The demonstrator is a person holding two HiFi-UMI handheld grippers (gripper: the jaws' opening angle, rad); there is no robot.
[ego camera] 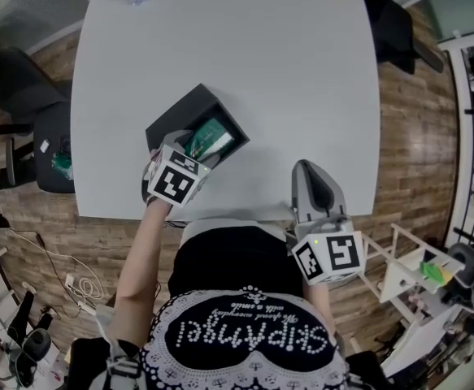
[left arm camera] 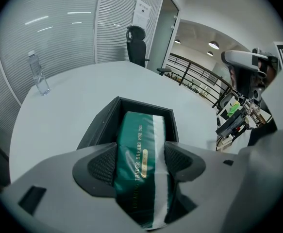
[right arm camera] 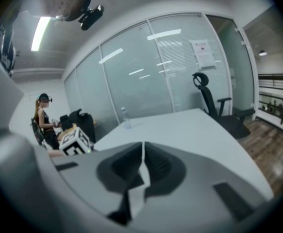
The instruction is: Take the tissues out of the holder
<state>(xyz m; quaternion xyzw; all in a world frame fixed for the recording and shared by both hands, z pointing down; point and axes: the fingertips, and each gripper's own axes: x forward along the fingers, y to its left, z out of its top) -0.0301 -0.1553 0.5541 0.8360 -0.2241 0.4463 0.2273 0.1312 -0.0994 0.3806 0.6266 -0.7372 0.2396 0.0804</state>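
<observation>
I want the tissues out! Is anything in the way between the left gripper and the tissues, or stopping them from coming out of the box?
Nothing visible is in the way. The left gripper has the green tissue pack right between its jaws, touching both sides, and the black holder is open on top.

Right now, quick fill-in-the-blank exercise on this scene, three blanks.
The green plastic tissue pack lies inside the ___ box-shaped holder. The left gripper is closed on the ___. The right gripper holds nothing, and its jaws are ___.
Missing words: black; tissue pack; shut.
</observation>
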